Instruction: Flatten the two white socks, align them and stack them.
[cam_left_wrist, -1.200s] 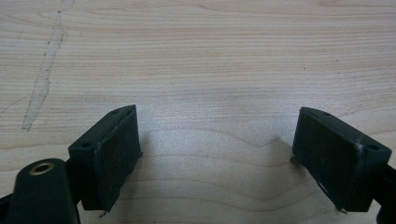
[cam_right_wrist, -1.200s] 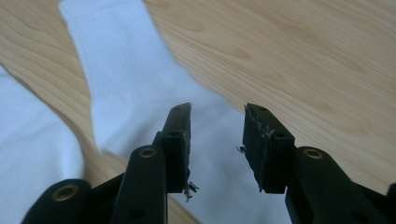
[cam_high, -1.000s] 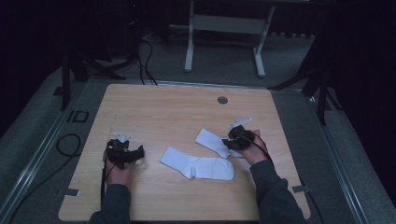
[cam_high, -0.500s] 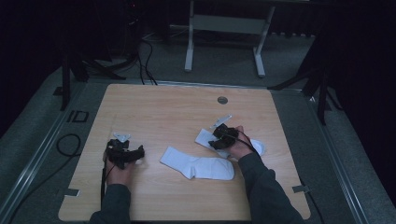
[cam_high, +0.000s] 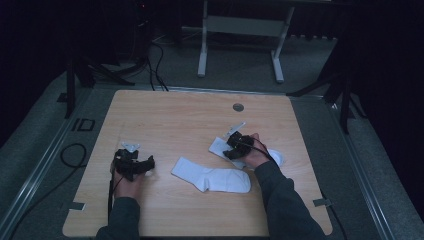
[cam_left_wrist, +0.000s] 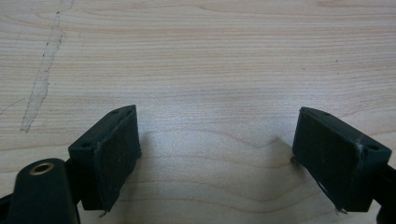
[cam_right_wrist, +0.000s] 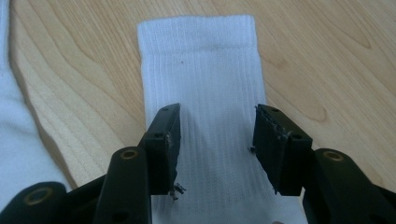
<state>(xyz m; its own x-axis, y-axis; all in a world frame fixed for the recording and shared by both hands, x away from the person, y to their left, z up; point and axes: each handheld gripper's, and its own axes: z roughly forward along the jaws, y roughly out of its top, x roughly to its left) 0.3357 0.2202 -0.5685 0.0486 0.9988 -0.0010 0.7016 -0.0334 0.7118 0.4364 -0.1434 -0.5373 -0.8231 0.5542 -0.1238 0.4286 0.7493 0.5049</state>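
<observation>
High view. Wooden table (cam_high: 165, 115), pale grain, rounded corners, with a small round grommet (cam_high: 238, 107) near its far edge. Left gripper (cam_high: 133, 164) lies low at the near left, well in from the left edge, bare wood on every side of it. Right gripper (cam_high: 235, 146) sits right of centre over the cuff end of the far sock (cam_high: 274, 157), whose toe end shows past the hand toward the right edge. Near sock (cam_high: 212, 177), white, lies flat and slantwise at the middle, just beside the far sock and well apart from the left gripper. The far half of the table is open wood; the near strip in front of the forearms is open too. Grey floor and a cable (cam_high: 70, 155) lie off the left edge.

Left gripper view. Left gripper (cam_left_wrist: 217, 154) jaws stand wide apart with bare wood between them. A pale scuff (cam_left_wrist: 44, 74) runs up the board at upper left.

Right gripper view. Right gripper (cam_right_wrist: 217, 140) jaws stand apart, having just been opening, poised over the ribbed leg of the far sock (cam_right_wrist: 205, 65); the pads sit within its two long edges and do not pinch the cloth. The cuff edge lies ahead, square to the jaws, with open wood beyond and to the right. The near sock (cam_right_wrist: 14, 135) shows at the left border, a strip of wood between the two.
</observation>
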